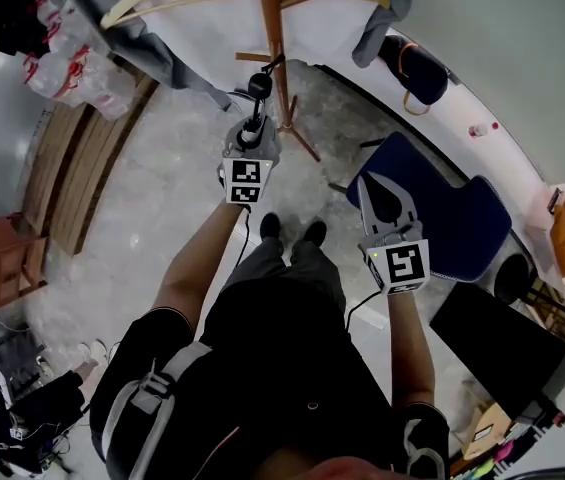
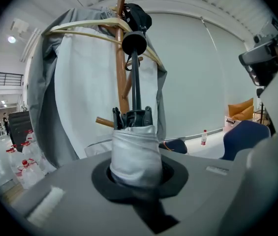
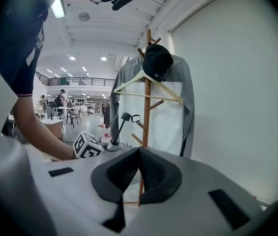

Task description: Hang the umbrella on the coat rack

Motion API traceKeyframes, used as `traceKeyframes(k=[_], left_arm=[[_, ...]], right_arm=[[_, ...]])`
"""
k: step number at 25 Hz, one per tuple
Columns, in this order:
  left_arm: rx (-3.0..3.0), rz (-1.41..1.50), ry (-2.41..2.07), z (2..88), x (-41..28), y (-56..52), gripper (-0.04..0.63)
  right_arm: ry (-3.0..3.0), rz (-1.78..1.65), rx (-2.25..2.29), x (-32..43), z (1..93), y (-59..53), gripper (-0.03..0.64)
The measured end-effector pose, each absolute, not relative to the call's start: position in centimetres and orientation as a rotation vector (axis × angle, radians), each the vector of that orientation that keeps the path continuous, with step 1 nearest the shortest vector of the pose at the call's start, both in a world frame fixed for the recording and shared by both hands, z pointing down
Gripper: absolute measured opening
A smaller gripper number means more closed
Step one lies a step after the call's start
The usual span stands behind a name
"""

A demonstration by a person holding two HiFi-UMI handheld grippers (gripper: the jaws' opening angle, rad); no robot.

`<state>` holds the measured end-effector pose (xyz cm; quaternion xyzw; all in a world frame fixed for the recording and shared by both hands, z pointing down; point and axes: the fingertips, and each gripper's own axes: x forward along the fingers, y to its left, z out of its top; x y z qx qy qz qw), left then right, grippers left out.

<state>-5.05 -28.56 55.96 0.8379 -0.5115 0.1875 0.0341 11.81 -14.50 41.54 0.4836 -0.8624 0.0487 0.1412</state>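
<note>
My left gripper is shut on the folded umbrella. Its pale grey canopy is pinched between the jaws, and the black shaft and round handle stick out toward the rack. The wooden coat rack stands just beyond the handle; its pole carries a hanger with a grey and white jacket and a black cap. My right gripper is off to the right, shut with nothing between its pads. From there I see the umbrella left of the rack.
A blue chair stands right of my feet, with a dark bag by the curved wall behind it. Packs of water bottles and wooden boards lie at the left. A black box sits at the lower right.
</note>
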Motion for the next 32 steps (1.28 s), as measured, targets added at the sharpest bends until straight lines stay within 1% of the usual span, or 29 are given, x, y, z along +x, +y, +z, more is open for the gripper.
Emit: traceKeyframes(k=[6,14,21,32], left_arm=[[2.569,0.595,-1.561,57.7,-4.9,-29.2,0.044],[2.551,0.528,-1.448,56.5,-4.5,-29.1,0.043],[2.497,0.566,-1.374,58.3,-4.8,-29.8,0.044],[2.535,0.577,-1.423,62.0,-4.0,-32.0,0.044]], right_arm=[[-2.480,0.186,1.371,11.1,42.7,-14.7,0.002],[-2.475,0.225,1.358,11.3,43.6,-14.7,0.002],[-2.483,0.225,1.337,10.8,44.0,-15.0,0.002],[-2.485,0.238,1.296,10.3,45.2,-15.6,0.002]])
